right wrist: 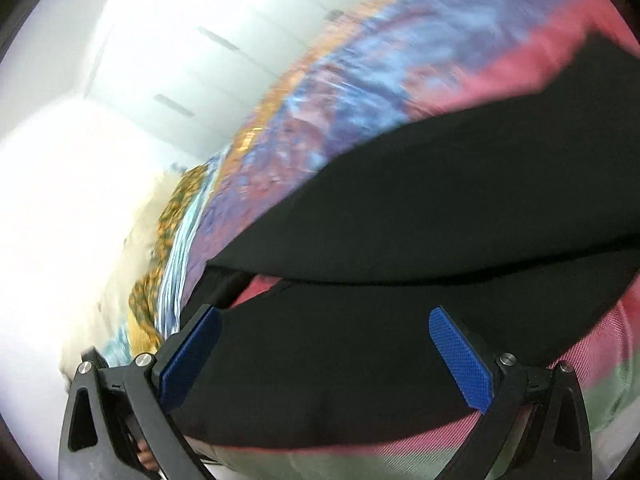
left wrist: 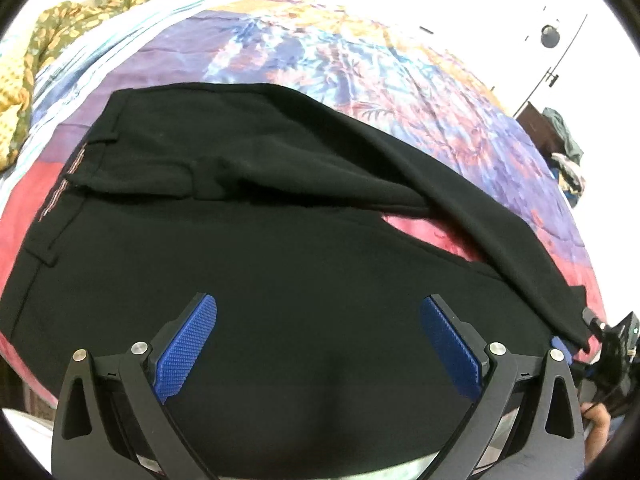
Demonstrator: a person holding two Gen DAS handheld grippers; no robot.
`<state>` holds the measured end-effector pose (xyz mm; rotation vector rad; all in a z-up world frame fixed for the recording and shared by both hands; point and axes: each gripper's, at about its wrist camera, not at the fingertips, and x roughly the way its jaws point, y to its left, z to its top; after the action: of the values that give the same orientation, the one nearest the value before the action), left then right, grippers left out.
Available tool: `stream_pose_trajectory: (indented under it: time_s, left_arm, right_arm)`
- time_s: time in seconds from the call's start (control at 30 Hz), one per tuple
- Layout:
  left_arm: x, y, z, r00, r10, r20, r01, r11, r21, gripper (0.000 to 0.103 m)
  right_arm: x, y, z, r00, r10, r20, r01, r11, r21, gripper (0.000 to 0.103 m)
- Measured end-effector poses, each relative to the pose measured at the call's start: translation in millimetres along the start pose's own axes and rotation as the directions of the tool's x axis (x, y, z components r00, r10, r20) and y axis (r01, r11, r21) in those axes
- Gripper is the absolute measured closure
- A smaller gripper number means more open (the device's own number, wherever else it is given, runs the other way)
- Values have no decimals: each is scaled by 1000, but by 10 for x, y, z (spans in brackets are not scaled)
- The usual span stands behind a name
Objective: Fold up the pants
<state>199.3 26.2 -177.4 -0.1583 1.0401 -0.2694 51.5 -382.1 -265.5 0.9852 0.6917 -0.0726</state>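
Observation:
Black pants (left wrist: pixel 260 248) lie flat on a colourful bedspread (left wrist: pixel 360 72), waistband at the left, one leg running diagonally over the other toward the right. My left gripper (left wrist: pixel 318 308) is open, its blue pads spread wide just above the pants' near edge, holding nothing. In the right wrist view the pants (right wrist: pixel 420 220) show as two overlapping legs. My right gripper (right wrist: pixel 324 320) is open over the lower leg, empty. This view is motion-blurred.
A yellow-green patterned cloth (left wrist: pixel 60 32) is bunched at the bed's far left, also in the right wrist view (right wrist: pixel 176 208). White wardrobe doors (right wrist: pixel 200 60) stand behind the bed. A dark wooden piece with clothes (left wrist: pixel 560 132) is at the far right.

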Motion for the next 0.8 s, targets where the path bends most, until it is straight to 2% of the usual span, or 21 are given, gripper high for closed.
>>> stream_pose_trajectory:
  time_s: [0.07, 0.13, 0.17, 0.23, 0.27, 0.3, 0.33, 0.43, 0.47, 0.57, 0.67, 0.73, 0.8]
  left_arm:
    - [3, -3, -7, 1000, 5, 2, -5, 1000, 0, 1]
    - [27, -6, -39, 1000, 10, -6, -10, 1000, 1, 1]
    - [66, 2, -47, 1000, 17, -20, -17, 1000, 4, 1]
    - [142, 9, -42, 998, 29, -51, -28, 1000, 11, 1]
    - [159, 14, -21, 998, 30, -57, -30, 999, 14, 1]
    - [169, 29, 29, 998, 28, -57, -27, 1000, 15, 1]
    - [169, 39, 83, 998, 22, -52, -22, 1000, 11, 1]
    - [208, 131, 372, 999, -18, -28, 17, 999, -44, 1]
    - [254, 171, 502, 999, -42, -22, 40, 997, -72, 1]
    - [555, 273, 981, 989, -144, -41, 136, 977, -164, 1]
    - [975, 378, 1379, 975, -209, -80, 178, 942, -284, 1]
    - [1234, 462, 1562, 963, -251, -96, 199, 907, -371, 1]
    - [1455, 539, 1654, 955, -267, -127, 186, 877, -443, 1]
  right_arm:
    - [-28, -89, 60, 997, -26, 70, 20, 996, 88, 2]
    - [-47, -98, 109, 990, -60, 125, 43, 991, 129, 3]
    - [-38, -93, 152, 981, -126, 148, 105, 984, 144, 6]
    - [-13, -115, 223, 960, -234, 155, 208, 964, 168, 39]
    - [2, -131, 286, 945, -289, 155, 262, 949, 176, 52]
    - [6, -129, 331, 940, -304, 155, 278, 946, 167, 80]
    - [4, -109, 399, 938, -310, 155, 288, 946, 146, 92]
    - [-162, 56, 557, 951, -254, 174, 246, 967, 67, 94]
    - [-255, 200, 609, 955, -229, 188, 232, 973, 4, 94]
    - [-496, 548, 697, 971, -130, 201, 159, 978, -138, 94]
    - [-658, 833, 707, 978, -59, 200, 106, 966, -234, 94]
    - [-768, 1013, 703, 980, -25, 195, 83, 953, -292, 94]
    - [-908, 1149, 679, 982, 32, 185, 32, 943, -330, 94]
